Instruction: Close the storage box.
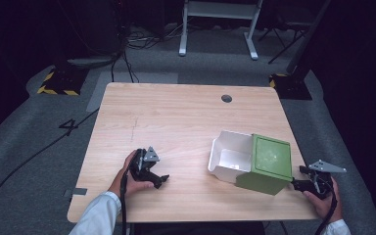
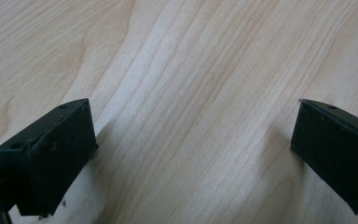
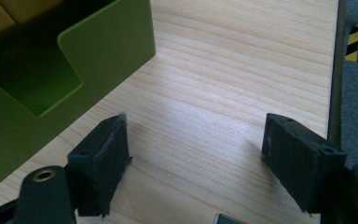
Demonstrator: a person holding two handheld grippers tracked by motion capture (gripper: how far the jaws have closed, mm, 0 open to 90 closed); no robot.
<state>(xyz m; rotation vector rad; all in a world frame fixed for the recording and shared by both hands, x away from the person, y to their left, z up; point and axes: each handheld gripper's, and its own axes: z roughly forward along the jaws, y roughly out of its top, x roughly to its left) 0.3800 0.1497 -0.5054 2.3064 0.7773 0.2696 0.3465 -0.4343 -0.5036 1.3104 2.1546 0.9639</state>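
Note:
A green bin (image 1: 270, 159) and a white bin (image 1: 230, 155) lie side by side on the near right part of the wooden table (image 1: 176, 112). My right gripper (image 1: 298, 177) sits just right of the green bin, pointing at it. In the right gripper view the jaws of this gripper (image 3: 196, 120) stand open over bare wood, with the green bin (image 3: 98, 42) and its notched wall ahead at the left. My left gripper (image 1: 157, 177) rests low at the near left of the table. This gripper (image 2: 191, 107) is open with only wood grain (image 2: 191, 46) between its jaws.
A round cable hole (image 1: 226, 98) sits at the table's far side. The table's right edge (image 3: 334, 70) runs close beside the right gripper. Cables (image 1: 39, 152) cross the grey floor, and a white desk frame (image 1: 220, 19) stands behind. Yellow-black striped bases (image 1: 58, 83) flank the far corners.

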